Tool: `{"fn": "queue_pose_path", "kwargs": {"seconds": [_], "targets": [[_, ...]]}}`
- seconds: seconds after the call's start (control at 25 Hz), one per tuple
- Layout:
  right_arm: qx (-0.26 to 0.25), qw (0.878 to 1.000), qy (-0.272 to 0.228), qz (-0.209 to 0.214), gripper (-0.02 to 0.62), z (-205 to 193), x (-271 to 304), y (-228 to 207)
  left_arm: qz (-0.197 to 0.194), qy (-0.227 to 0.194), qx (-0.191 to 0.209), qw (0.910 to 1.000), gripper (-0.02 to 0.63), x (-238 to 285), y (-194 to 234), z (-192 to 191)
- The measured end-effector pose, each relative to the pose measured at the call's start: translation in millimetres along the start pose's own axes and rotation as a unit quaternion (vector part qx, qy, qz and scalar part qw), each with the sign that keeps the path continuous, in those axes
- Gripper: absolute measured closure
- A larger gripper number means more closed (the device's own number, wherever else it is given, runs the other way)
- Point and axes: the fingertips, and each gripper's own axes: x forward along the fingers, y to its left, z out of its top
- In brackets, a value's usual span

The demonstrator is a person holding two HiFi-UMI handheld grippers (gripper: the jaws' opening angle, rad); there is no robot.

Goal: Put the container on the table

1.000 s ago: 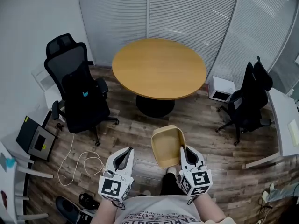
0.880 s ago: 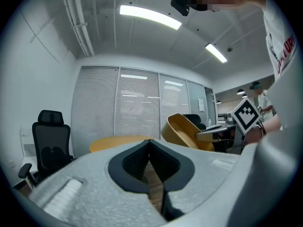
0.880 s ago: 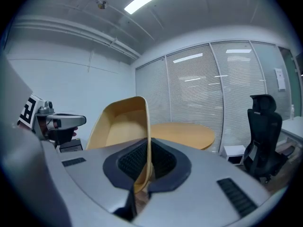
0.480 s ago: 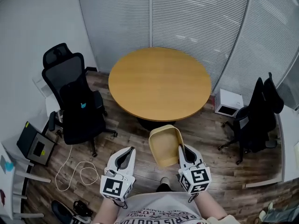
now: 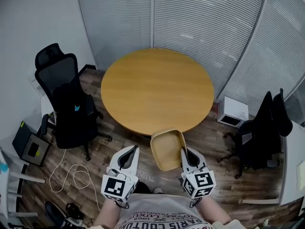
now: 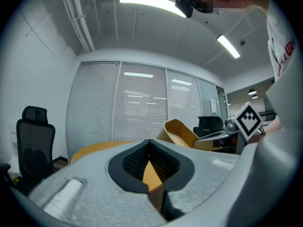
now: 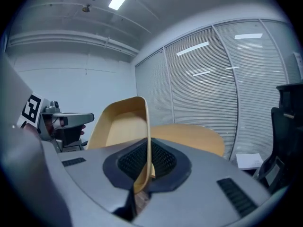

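Observation:
A tan plastic container (image 5: 167, 149) hangs in the air, its far rim just at the near edge of the round wooden table (image 5: 157, 87). My right gripper (image 5: 183, 152) is shut on the container's right wall. In the right gripper view that thin wall (image 7: 142, 141) runs between the pads of the right gripper (image 7: 146, 163), with the table (image 7: 194, 136) beyond. My left gripper (image 5: 132, 150) is to the left of the container, apart from it, shut and empty. The left gripper view shows the left gripper (image 6: 149, 163), the container (image 6: 182, 134) at the right and the table (image 6: 94, 150) ahead.
A black office chair (image 5: 64, 104) stands left of the table, and another chair (image 5: 267, 128) at the right. A white box (image 5: 232, 112) sits on the wood floor by the blinds. A white cable (image 5: 71, 175) and a grey device (image 5: 28, 144) lie at the left.
Both grippers and the container have come forward towards the table, which now looms larger and nearer. The container's far rim has reached the table's near edge. The grip is unchanged.

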Motion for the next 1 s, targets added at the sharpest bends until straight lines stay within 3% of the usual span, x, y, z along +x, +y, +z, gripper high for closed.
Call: {"fn": "queue_pose_path", "kwargs": {"seconds": [0.12,0.32,0.8,1.0], "targets": [[0.004,1.000,0.005,-0.006,0.578,0,21,-13,0.000,0.008,0.024,0.9997,0.600,20,8,-1],[0.013,1.000,0.011,-0.018,0.577,1,68,-27,-0.004,0.006,0.024,0.9997,0.600,63,42,-7],[0.036,0.996,0.008,-0.077,0.577,44,240,-60,-0.059,0.002,0.017,0.9981,0.600,208,184,0],[0.041,0.995,0.013,-0.090,0.577,53,309,-61,-0.059,0.005,0.014,0.9981,0.600,255,250,-2]]}}
